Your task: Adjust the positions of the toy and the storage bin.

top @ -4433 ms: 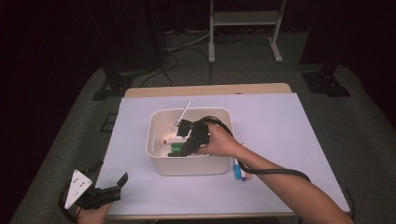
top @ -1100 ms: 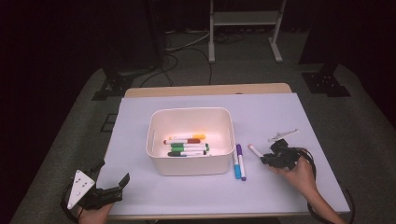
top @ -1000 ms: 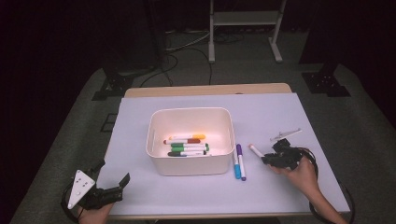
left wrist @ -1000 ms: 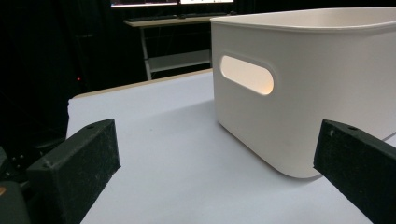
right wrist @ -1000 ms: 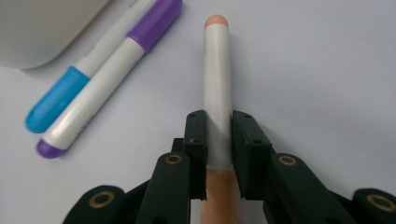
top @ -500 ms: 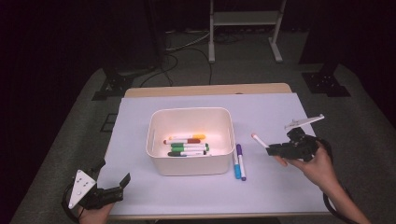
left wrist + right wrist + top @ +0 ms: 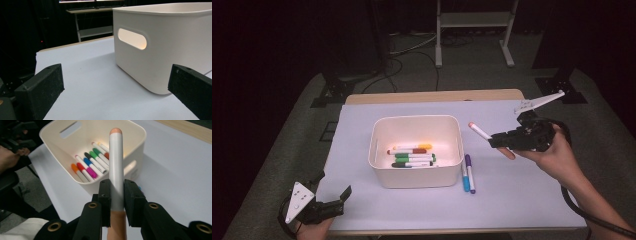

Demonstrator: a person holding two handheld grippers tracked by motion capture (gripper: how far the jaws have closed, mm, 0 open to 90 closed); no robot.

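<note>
Above the table right of the bin — right gripper clamped on a marker mid-barrel. Light, stiff, slick — best pinched near the middle. Left gripper wide open, empty.

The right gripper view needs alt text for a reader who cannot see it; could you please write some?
The right gripper is shut on a white marker with a peach cap, which points toward a white bin on the pale table. Several coloured markers lie inside the bin.
</note>
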